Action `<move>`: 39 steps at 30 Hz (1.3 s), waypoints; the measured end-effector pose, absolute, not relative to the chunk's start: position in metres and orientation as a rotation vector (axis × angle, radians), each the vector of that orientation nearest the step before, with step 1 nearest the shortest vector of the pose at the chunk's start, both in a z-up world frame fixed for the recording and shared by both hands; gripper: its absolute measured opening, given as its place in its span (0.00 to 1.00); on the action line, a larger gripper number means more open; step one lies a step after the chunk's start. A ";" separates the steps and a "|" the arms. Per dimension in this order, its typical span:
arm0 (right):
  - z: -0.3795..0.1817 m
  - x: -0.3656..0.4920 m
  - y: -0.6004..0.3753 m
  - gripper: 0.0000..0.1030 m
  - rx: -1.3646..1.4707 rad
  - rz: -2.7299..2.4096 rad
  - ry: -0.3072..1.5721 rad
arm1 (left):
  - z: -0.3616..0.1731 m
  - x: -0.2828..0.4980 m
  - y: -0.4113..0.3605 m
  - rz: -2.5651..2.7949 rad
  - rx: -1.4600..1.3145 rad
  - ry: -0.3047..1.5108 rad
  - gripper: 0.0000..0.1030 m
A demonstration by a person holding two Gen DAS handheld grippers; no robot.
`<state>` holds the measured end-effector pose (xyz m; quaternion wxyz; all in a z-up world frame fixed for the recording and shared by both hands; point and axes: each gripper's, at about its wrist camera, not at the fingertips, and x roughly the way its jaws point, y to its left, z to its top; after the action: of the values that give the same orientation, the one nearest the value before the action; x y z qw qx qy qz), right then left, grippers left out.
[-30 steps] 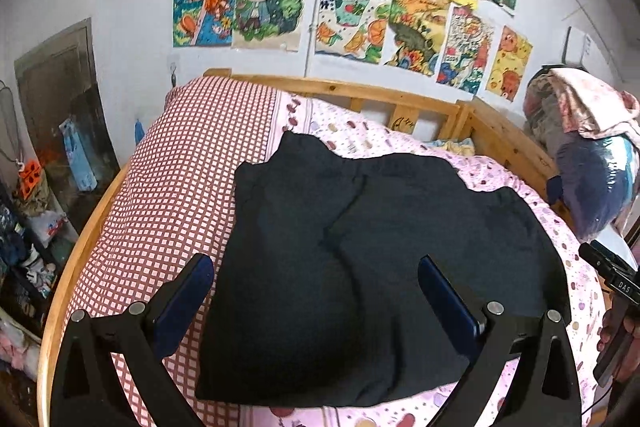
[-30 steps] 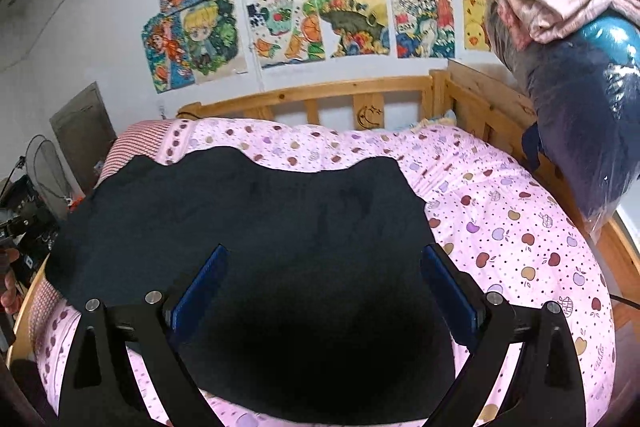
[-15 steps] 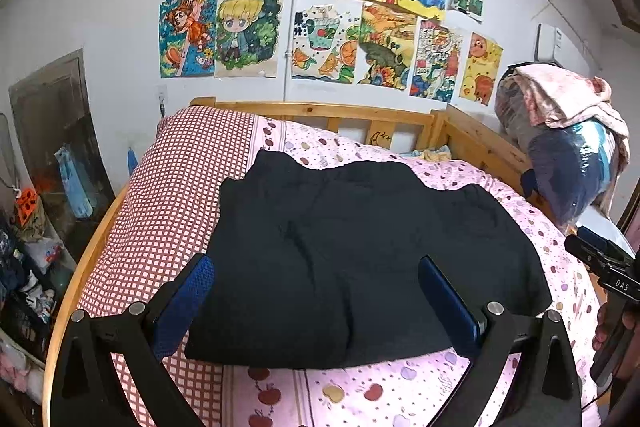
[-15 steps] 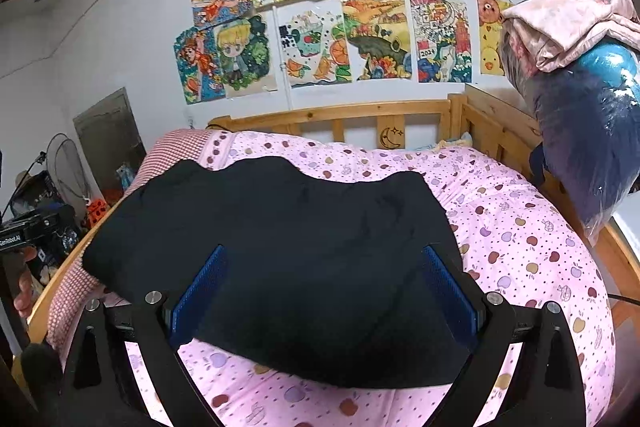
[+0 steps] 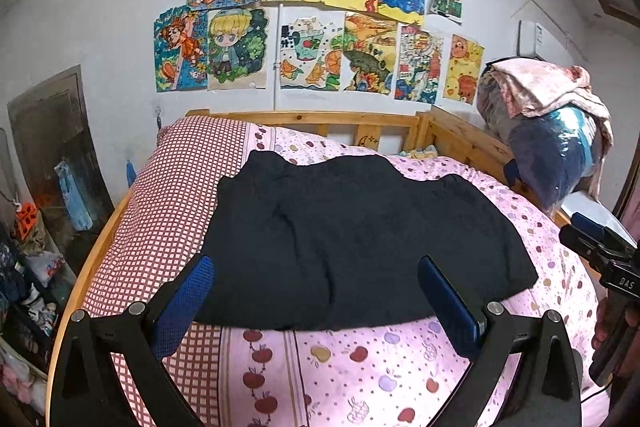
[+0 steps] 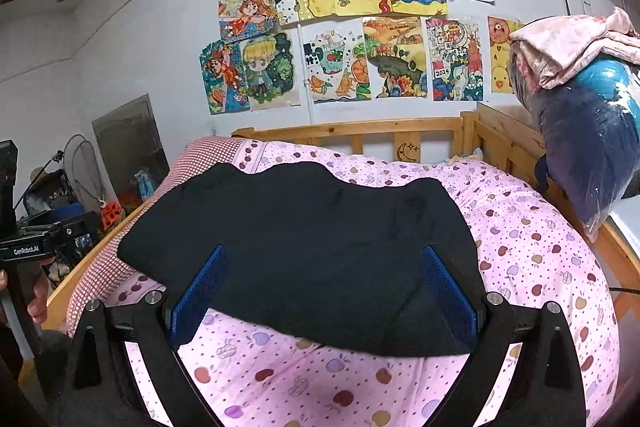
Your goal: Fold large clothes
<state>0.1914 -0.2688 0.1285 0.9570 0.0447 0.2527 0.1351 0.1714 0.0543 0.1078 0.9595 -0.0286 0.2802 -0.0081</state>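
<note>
Both sets of fingers stood spread and empty: left gripper (image 5: 316,301), right gripper (image 6: 324,291). Just beyond the fingertips of each lay the black garment (image 5: 352,239), flat on the pink apple-print quilt (image 5: 344,367), its left part over the red checked cover (image 5: 160,211). I judged it folded into a compact, slightly rumpled block; perhaps one more fold or smoothing left. Beyond: wooden headboard (image 6: 360,133), drawings (image 6: 344,27).

Both the left two-finger gripper (image 5: 316,297) and the right two-finger gripper (image 6: 324,291) have matte black angular arms, silver round screws at the joints and blue mesh-textured finger pads (image 5: 184,307); white lettering marks the black handles
</note>
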 end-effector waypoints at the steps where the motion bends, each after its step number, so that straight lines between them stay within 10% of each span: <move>1: 0.129 0.190 -0.268 0.92 0.093 0.273 0.510 | 0.108 0.167 0.053 -0.020 -0.052 0.562 1.00; 39: 0.093 0.093 -0.223 0.93 0.031 0.248 0.450 | 0.060 0.072 0.034 0.033 0.006 0.480 1.00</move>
<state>0.0932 -0.2231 0.0930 0.9671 0.0152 0.2224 0.1227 0.0721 0.0343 0.0601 0.9712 0.0031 0.2377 0.0164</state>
